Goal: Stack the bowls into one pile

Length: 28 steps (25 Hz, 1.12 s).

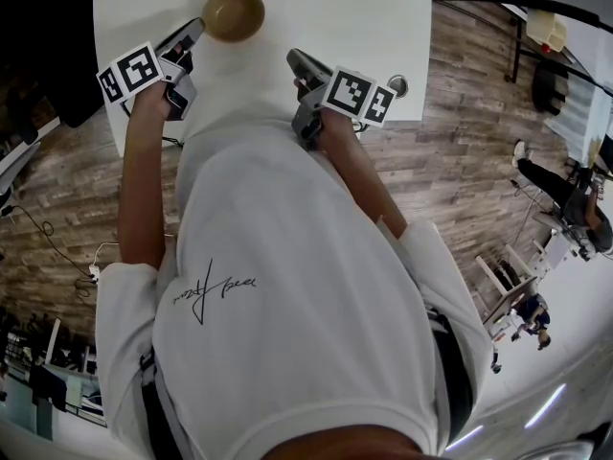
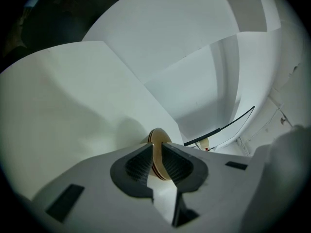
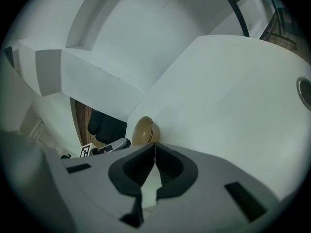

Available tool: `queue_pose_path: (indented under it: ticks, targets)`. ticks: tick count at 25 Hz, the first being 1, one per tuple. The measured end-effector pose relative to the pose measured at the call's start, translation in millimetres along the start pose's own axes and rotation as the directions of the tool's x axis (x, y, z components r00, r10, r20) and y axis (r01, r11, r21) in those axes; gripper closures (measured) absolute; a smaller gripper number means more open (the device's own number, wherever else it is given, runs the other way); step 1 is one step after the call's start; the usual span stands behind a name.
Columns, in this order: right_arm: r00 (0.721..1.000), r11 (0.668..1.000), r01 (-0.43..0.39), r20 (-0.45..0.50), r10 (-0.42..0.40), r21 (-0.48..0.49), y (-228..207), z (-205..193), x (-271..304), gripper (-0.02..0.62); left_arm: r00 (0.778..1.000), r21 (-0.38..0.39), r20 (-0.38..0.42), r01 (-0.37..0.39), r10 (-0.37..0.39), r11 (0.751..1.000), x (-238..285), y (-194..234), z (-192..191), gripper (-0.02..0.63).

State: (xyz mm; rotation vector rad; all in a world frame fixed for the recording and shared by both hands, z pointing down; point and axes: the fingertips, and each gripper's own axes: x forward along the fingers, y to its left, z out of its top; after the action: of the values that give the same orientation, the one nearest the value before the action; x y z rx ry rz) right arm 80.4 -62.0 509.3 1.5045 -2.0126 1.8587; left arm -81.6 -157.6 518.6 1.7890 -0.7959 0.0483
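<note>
Reaching forward over the tabletop (image 1: 316,27), both forearms are held outstretched, the left claw (image 1: 196,29) clamped on the rim of the stacked bowls (image 1: 233,12), the right claw (image 1: 296,60) closed empty nearby.

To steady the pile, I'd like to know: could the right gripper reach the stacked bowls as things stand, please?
Probably yes: only bare table lies between the right gripper and the stacked bowls. The left gripper clamps their far rim, and the right jaws are shut, so they must open first.
</note>
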Motion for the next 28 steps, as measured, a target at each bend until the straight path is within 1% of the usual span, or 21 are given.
queue_pose_path:
  ticks: [9,12,15,19,22,25,28]
  targets:
    - [1.000,0.999,0.000,0.010,0.000,-0.042,1.4,5.9,-5.8,0.583,1.000,-0.029,0.013,0.022,-0.021,0.999,-8.8,0.2,-12.5,0.555]
    - [1.000,0.997,0.010,0.007,-0.010,-0.074,-5.1,9.3,-8.6,0.583,0.999,-0.046,0.029,0.030,-0.028,0.998,-9.1,0.5,-14.1,0.555]
    - [1.000,0.993,0.004,-0.007,-0.005,-0.122,-6.7,11.0,-12.2,0.583,0.999,-0.047,0.028,0.028,-0.027,0.998,-13.8,1.8,-19.3,0.555]
    - [0.999,0.978,-0.015,-0.034,0.008,-0.208,-5.6,14.5,-20.0,0.583,0.999,-0.045,0.032,0.019,-0.017,0.999,-24.4,1.2,-32.1,0.555]
    - [0.999,0.967,-0.026,-0.044,0.016,-0.253,-5.0,20.3,-27.7,0.583,0.999,-0.038,0.038,0.024,-0.022,0.999,-30.3,-5.3,-40.6,0.555]
    - [0.999,0.946,-0.024,-0.053,0.007,-0.322,-3.7,23.5,-34.3,0.583,0.999,-0.008,0.043,0.027,-0.027,1.000,-37.6,-13.7,-46.4,0.555]
    - [0.997,0.921,-0.033,-0.076,0.004,-0.388,-0.6,21.5,-39.9,0.583,0.998,0.031,0.055,0.012,-0.014,0.999,-45.3,-21.5,-49.5,0.555]
